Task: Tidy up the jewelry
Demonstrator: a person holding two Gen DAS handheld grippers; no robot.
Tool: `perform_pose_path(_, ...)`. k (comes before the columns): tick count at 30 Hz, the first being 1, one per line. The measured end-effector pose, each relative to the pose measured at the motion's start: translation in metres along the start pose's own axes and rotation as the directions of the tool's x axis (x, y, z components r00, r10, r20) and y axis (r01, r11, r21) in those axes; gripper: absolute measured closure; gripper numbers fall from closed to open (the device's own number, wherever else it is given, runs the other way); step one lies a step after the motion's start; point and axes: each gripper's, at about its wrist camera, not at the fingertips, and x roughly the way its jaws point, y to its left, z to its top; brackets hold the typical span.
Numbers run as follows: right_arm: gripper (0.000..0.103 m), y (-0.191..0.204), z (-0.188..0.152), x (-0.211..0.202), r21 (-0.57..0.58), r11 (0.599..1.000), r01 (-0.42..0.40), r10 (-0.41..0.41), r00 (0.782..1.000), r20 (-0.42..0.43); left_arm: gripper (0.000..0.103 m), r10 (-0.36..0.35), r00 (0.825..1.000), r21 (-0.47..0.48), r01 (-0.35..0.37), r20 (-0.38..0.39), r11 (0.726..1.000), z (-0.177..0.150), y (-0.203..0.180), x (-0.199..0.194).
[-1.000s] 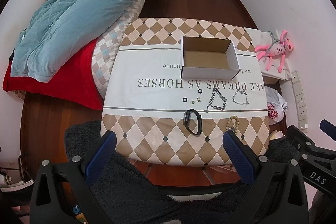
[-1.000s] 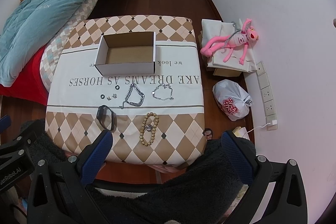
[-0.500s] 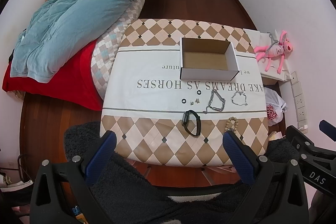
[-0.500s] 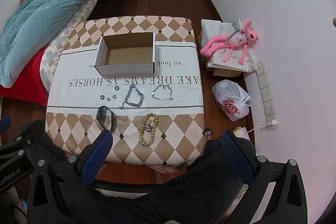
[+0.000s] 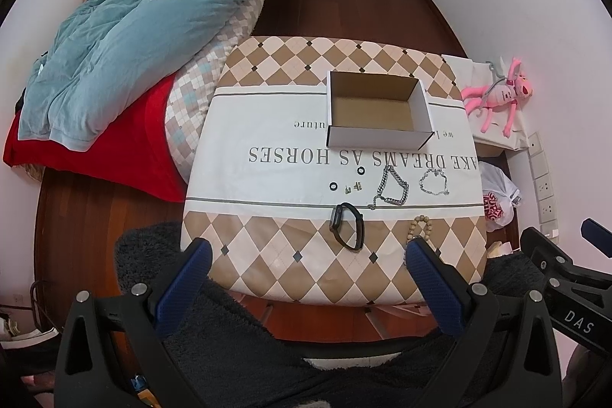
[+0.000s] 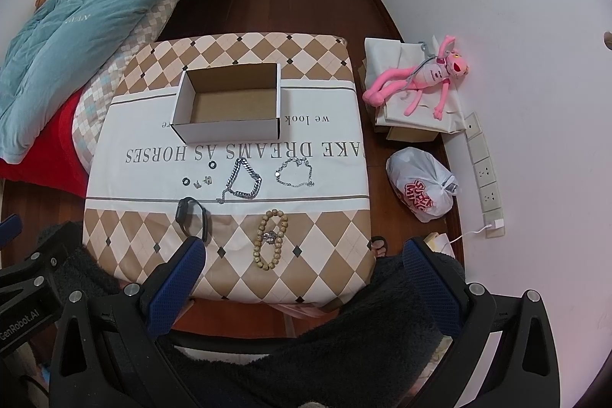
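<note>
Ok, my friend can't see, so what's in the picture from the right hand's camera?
An empty cardboard box sits on a checkered table, with jewelry laid out before it: two silver chains, a wooden bead bracelet, a black watch band. The right gripper hangs open above the near edge, holding nothing.

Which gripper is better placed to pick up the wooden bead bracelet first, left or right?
Right, probably. In the right wrist view the bead bracelet lies nearly centred ahead of the open right gripper. In the left wrist view it sits by the right-hand fingertip of the left gripper, which lines up better with the black watch.
</note>
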Motion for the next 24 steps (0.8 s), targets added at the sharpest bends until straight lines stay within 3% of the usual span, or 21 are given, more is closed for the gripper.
perform_pose_path(24,0.000,-0.0025,-0.0018,0.0030,0.001,1.000,-0.002,0.002,1.000,0.005,0.000,-0.003,1.000,0.000,0.003,0.014,1.000,0.0058,-0.0024,-0.0044)
